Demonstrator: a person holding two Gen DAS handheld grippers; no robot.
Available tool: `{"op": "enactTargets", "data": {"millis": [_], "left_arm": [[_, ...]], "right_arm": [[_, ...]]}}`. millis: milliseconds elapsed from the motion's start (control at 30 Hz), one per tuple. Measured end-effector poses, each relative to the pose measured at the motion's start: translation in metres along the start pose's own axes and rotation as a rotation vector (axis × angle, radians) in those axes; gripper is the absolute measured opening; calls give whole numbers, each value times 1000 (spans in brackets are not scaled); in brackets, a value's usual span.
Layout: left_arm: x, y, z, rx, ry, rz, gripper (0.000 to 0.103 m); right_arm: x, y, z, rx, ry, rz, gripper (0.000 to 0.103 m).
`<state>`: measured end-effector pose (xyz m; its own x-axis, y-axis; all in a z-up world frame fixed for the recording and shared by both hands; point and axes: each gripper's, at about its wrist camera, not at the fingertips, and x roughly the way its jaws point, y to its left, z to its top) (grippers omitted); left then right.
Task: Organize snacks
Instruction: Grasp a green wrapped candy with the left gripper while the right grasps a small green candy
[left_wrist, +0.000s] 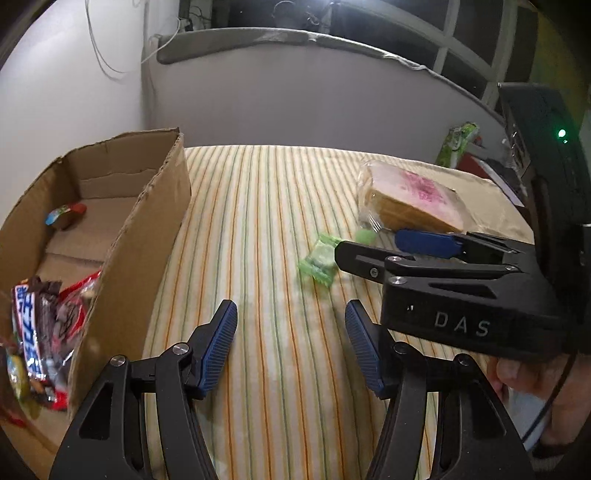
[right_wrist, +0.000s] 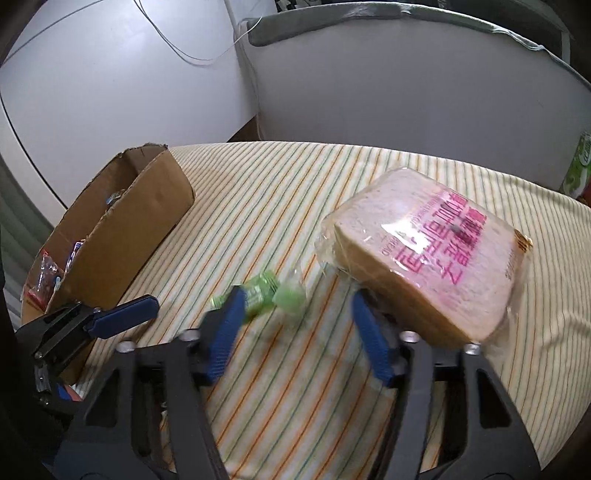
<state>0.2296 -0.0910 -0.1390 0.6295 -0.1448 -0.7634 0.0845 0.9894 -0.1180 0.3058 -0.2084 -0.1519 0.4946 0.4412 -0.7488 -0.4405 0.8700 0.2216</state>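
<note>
Right wrist view: the right gripper (right_wrist: 295, 325) is seen spread wide and empty, hung low over the striped tablecloth (right_wrist: 295, 406), w/ the two green candies (right_wrist: 273, 295) just ahead of the fingers, one partly hidden behind the left pad, and the bagged bread (right_wrist: 424, 258) right next to the other pad, maybe touching (can't be told for sure, it's blurry). So the step in hand is judged to be the pickup approach on the loose snacks still left out on the table. From the left wrist view the left gripper (left_wrist: 291, 339) is also held apart w/ nothing in it, parked over bare cloth just beside the cardboard box (left_wrist: 147, 229), where a few wrapped snacks (left_wrist: 40, 325) are already piled. Next move prob calls for one target to be picked: for a candy, the fingers need to be lowered around it and closed gently, since thin wrappers slip; for the bread, a wide soft pinch is needed so it's not crushed. Then it gets carried over the box wall and dropped in.
</note>
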Motion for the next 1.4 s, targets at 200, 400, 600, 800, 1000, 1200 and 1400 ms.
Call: {"op": "enactTargets", "data": {"millis": [200,400,600,800,1000,1200,1400], "left_arm": [[9,1,6,-13,24,-4,60],[13,-3,10,16,28,5,60],[23,-12,15,63,30,19,56],[24,-12,15,75,9,26,20],[25,-12,18,71,9,22,20],[25,-12,19,62,8,13,20],[26,-12,20,66,7,18,20]], "right_arm": [[-1,-1,2,-13,8,18,36],[2,-2,3,-16,10,55,17],[-14,-20,-5,18,-34,43,17],[-15,-31,-10,56,-53,37,17],[-15,-28,-11,46,-60,26,17],[-12,-27,-12,47,-50,19,17],[-11,-27,-11,45,-49,15,17]]}}
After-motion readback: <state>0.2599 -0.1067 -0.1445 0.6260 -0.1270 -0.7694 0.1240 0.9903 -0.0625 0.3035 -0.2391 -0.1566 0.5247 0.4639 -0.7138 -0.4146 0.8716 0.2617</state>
